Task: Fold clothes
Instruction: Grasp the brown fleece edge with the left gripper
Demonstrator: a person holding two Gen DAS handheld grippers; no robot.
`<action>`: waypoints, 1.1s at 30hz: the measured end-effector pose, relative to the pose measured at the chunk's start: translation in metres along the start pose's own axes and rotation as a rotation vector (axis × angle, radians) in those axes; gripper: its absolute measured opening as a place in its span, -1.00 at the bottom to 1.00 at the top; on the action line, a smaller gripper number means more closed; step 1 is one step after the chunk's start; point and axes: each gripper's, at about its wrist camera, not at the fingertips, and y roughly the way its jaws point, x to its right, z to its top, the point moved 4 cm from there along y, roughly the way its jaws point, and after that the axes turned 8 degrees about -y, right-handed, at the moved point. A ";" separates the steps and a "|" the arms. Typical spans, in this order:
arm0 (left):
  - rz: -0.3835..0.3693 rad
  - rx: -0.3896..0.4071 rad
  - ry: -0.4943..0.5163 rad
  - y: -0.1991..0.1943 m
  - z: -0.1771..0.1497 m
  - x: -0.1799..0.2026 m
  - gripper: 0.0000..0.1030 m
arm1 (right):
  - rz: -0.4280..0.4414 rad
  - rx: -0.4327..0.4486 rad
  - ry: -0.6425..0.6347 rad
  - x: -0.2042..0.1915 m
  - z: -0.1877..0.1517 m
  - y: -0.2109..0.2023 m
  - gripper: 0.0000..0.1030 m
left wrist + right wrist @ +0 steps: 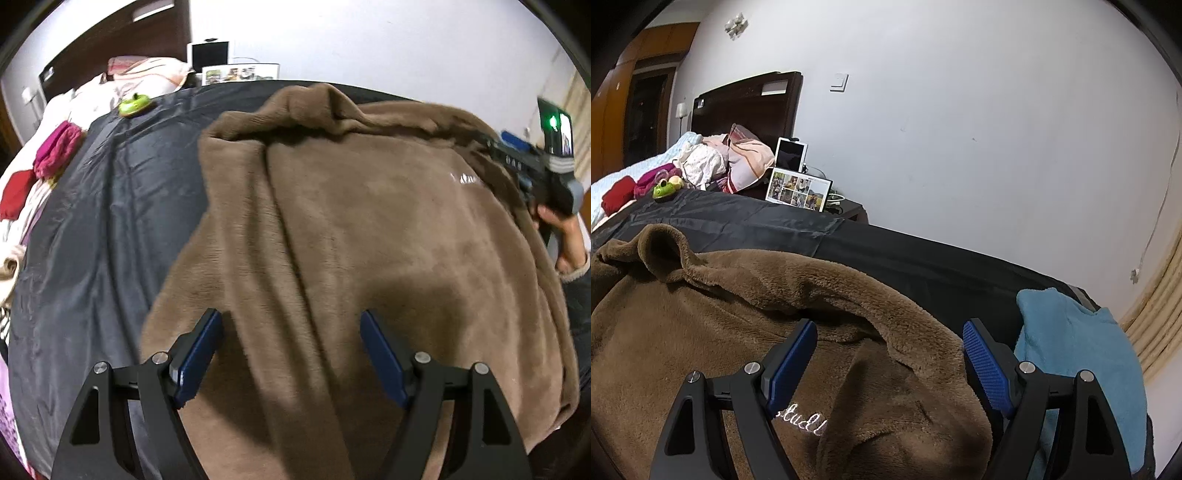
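While brown fleece (369, 221) fills both views, its lower edge is cut off.

Right gripper (890, 363) jaws wide apart over brown fleece garment (701, 332) on bed; teal garment (1082, 354) right.

The brown fleece garment (369, 229) runs off the bottom edge in both views, the embroidered lettering (803, 421) is half hidden behind a gripper finger, and the framed photos (798, 189) are too small to read.
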 end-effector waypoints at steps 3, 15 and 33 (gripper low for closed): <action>0.066 -0.003 0.017 0.010 0.002 -0.002 -0.28 | 0.002 0.005 0.009 0.002 -0.001 -0.002 0.61; 0.268 0.140 -0.116 -0.027 0.074 -0.095 -0.91 | 0.000 -0.006 0.026 0.007 -0.005 0.001 0.62; -0.086 -0.054 -0.215 -0.023 0.012 -0.054 0.48 | -0.014 -0.010 0.005 0.003 -0.007 0.000 0.62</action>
